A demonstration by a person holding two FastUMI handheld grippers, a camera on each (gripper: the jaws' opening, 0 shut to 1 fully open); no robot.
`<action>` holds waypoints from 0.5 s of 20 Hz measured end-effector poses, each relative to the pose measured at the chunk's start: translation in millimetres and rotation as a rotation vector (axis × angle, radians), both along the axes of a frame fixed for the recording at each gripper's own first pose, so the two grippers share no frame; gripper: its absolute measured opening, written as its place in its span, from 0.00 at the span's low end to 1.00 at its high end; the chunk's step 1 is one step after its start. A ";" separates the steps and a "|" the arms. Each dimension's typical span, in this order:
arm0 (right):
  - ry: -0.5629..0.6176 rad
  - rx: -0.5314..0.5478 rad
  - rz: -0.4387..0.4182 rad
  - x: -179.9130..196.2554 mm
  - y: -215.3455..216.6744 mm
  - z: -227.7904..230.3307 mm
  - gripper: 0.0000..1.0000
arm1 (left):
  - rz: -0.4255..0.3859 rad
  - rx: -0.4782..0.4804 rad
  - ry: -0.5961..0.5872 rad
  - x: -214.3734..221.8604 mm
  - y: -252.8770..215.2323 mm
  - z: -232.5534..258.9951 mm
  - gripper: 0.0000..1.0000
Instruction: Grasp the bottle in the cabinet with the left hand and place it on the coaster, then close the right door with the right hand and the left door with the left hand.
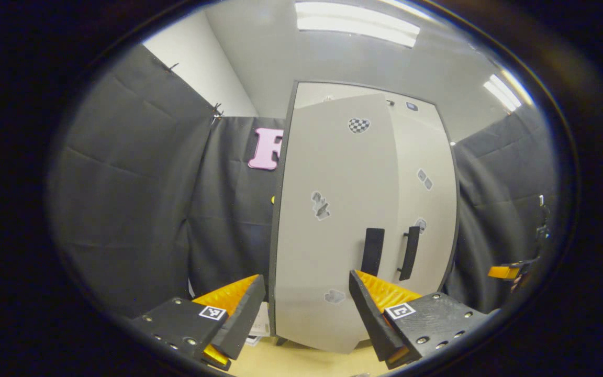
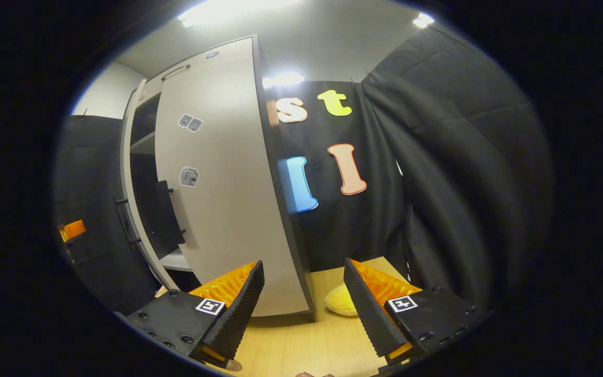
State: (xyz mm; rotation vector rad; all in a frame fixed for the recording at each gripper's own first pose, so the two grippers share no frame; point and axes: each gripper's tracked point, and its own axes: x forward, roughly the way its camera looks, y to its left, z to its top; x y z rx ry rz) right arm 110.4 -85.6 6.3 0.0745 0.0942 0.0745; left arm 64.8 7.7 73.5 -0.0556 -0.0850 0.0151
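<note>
Facing the cabinet [image 1: 364,220], my left gripper [image 1: 306,309] has its fingers spread and empty, the left door [image 1: 333,209] ahead at 12 o'clock, its black handle [image 1: 372,251] at 1. My right gripper [image 2: 304,303] is likewise open and empty, the right door [image 2: 218,199] at 11 o'clock, ajar. A yellow object [image 2: 341,303] lies on the bench [image 2: 306,340] between those fingers.

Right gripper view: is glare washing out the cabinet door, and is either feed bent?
Right gripper view: ceiling light blows out, but the right door stays readable, its edge bowed by fisheye. Left gripper view: light strips are bright, and the left door is evenly lit, bulging outward.
</note>
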 end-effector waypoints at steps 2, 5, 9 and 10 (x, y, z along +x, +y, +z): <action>-0.018 0.016 0.009 -3.3 18.3 8.5 0.97 | -0.006 0.005 -0.002 -7.3 8.8 -0.3 1.00; -0.044 0.038 0.015 -2.6 39.4 19.1 0.97 | -0.010 0.022 0.011 -13.7 21.6 -6.3 1.00; -0.062 -0.014 0.019 -18.7 58.1 21.6 0.97 | -0.034 0.053 0.027 -17.5 33.0 -15.9 1.00; -0.065 -0.026 0.017 -23.0 61.1 19.1 0.97 | -0.039 0.050 0.028 -18.1 35.1 -18.4 1.00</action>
